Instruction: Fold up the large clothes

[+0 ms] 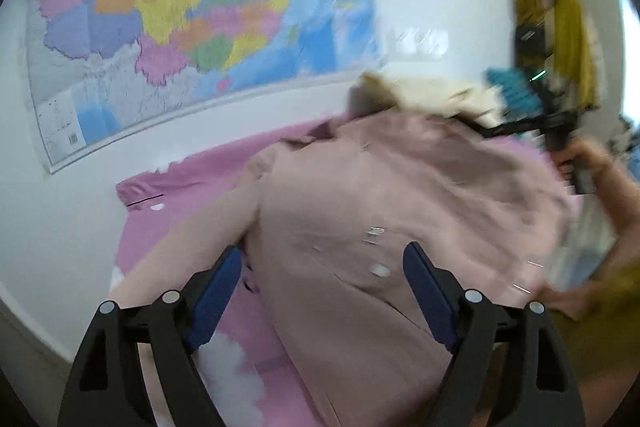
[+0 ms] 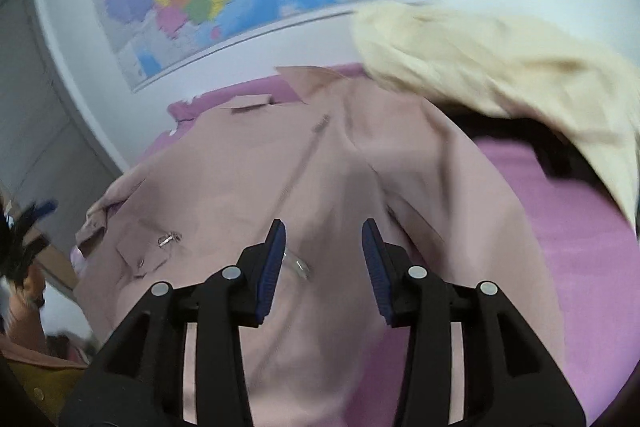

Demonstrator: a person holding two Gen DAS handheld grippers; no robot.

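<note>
Pink bedsheet (image 2: 560, 227) below the wall map (image 1: 160, 27) carries the dusty-pink coat (image 2: 280, 167), spread flat, cream garment (image 2: 500, 75) beside its collar. Left gripper (image 1: 322, 267) and right gripper (image 2: 324, 247) both released, empty over the coat. Advice: smooth the panel, pinch hem corners evenly before folding.

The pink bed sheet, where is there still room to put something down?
Bare pink sheet shows right of the dusty-pink coat, below the cream garment. Another strip lies between the coat and the map wall. The middle is crowded by the coat.
</note>
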